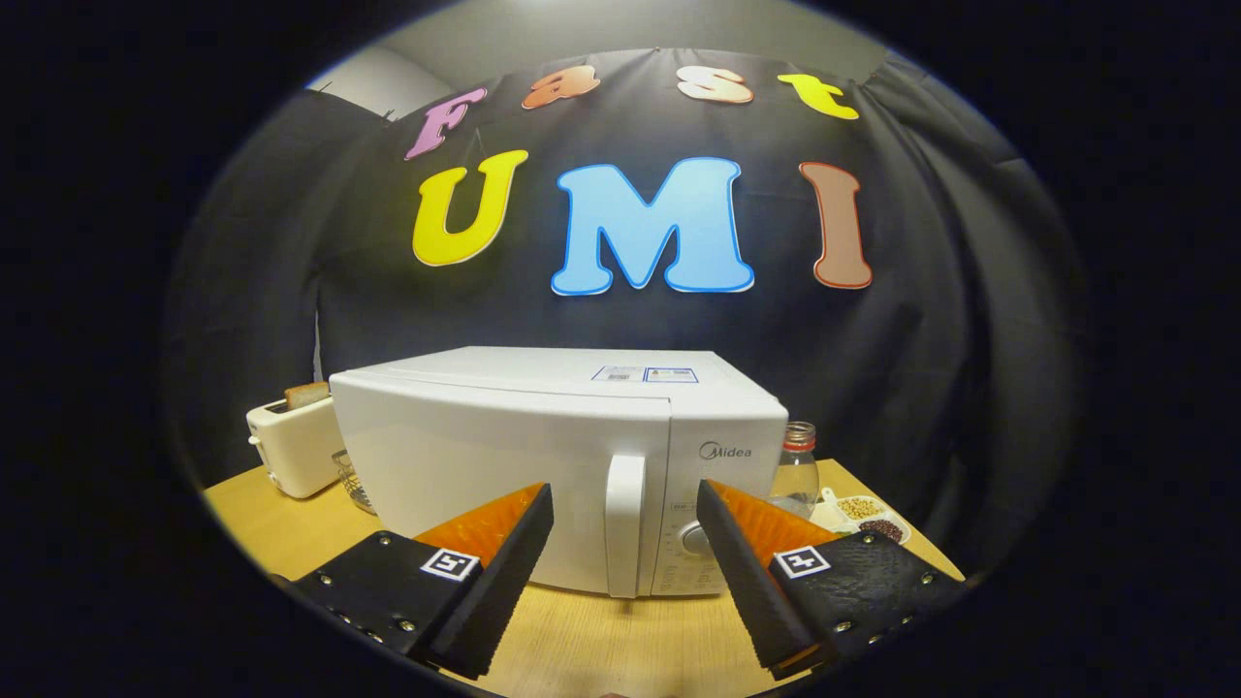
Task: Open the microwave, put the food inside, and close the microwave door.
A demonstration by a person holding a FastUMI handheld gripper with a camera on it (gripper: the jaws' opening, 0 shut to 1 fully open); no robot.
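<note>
A white microwave stands on the wooden table just beyond my fingers, its door shut. Its upright white door handle lies straight ahead, in line with the gap between the fingers and a short way off. A round knob sits on the control panel right of the handle, partly behind my right finger. My gripper is open, its fingers spread wide, and nothing is between them. I cannot pick out the food to go inside.
A white toaster with a slice of bread in it stands left of the microwave. A metal mesh container sits between them. Right of the microwave are a clear bottle and a small white dish of beans and grains.
</note>
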